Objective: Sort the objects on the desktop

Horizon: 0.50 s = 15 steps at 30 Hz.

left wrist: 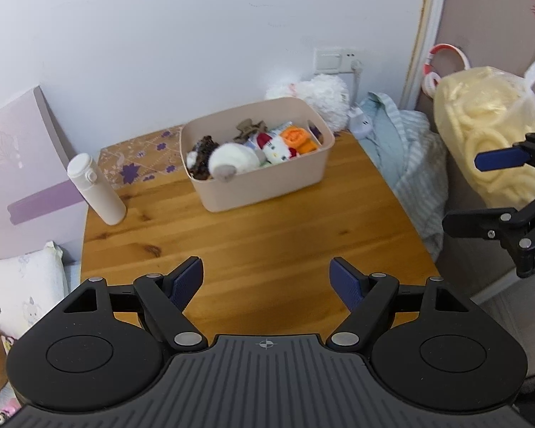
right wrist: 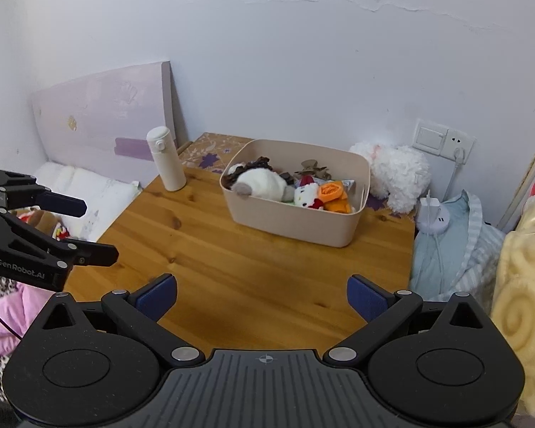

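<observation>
Two grippers hovered over the near edge of the wooden table [right wrist: 232, 267]: left gripper [left wrist: 265, 281] spread wide, holding nothing; right gripper [right wrist: 262, 297] likewise released. Beige storage bin [left wrist: 267, 182] noted at 12 o'clock near the wall, packed with a white plush [left wrist: 232, 158], Hello Kitty toy [left wrist: 276, 149] and orange item [left wrist: 297, 139]. White bottle [left wrist: 96, 189] upright at 10 o'clock, apart from the bin.

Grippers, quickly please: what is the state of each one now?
Left gripper: open, holding nothing, over the wooden table.
Right gripper: open, holding nothing.
</observation>
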### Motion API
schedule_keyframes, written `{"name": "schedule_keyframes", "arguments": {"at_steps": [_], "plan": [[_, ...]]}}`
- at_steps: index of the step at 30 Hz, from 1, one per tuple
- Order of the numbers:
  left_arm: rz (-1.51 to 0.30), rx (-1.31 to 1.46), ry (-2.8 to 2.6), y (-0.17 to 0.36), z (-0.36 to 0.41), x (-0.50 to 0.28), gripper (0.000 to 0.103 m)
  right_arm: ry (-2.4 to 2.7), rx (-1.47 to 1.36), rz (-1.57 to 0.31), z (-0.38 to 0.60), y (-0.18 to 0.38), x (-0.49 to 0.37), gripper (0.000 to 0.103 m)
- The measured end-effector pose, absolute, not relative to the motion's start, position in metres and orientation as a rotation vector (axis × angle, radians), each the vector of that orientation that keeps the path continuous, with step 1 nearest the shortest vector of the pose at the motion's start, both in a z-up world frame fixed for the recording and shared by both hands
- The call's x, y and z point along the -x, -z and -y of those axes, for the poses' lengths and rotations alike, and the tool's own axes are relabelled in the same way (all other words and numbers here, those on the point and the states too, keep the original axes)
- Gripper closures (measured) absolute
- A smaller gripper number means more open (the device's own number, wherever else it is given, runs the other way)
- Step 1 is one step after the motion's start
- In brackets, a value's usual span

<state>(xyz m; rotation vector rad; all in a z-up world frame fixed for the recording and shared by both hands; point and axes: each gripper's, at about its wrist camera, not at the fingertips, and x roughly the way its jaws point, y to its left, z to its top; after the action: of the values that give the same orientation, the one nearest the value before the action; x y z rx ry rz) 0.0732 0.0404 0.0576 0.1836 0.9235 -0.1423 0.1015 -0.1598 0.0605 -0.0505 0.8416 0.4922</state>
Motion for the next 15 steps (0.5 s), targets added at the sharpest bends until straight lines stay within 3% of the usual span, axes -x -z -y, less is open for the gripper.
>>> {"name": "schedule_keyframes", "arguments": {"at_steps": [15], "plan": [[-0.952,-0.160,0.192,-0.066,-0.041,-0.039,0.024,-0.475,0.051,-0.827,0.168,-0.076,-0.055,0.000]]}}
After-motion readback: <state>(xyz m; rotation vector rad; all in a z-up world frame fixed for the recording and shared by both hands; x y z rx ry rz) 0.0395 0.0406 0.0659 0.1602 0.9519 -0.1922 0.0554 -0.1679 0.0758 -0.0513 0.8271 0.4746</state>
